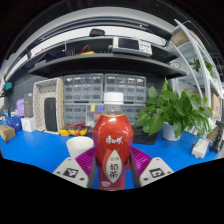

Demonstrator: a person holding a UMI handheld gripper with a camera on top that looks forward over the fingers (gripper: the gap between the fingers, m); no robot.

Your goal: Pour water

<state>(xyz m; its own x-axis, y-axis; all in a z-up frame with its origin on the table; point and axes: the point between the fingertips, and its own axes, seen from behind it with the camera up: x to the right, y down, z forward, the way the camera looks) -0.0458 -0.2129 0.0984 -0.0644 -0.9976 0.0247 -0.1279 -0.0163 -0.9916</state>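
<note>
**Bottle in grip, cup just to its left**

Bottle [113, 148], red label, white cap on top, stands upright between the two fingers of the gripper [113, 168]. Pink pads [86, 160] press its sides; jaws look closed on it at roughly label height. Cannot tell whether it is lifted or resting on the blue table [40, 150].

White cup [79, 146] sits just left of the bottle, near the left finger, mouth up. Potted plant [178, 110] stands beyond on the right; shelving and clutter behind.

Judgement: step in hand is carrying the bottle over to the cup and tipping it.

- Cap appears to be on; nothing will flow unless it is off. Check first.
- Keep grip firm; a smooth round body may rotate in the pads when tilted.
- Bring neck over cup mouth before tilting.
- Tilt leftward slowly; a light cup could tip if nudged.
</note>
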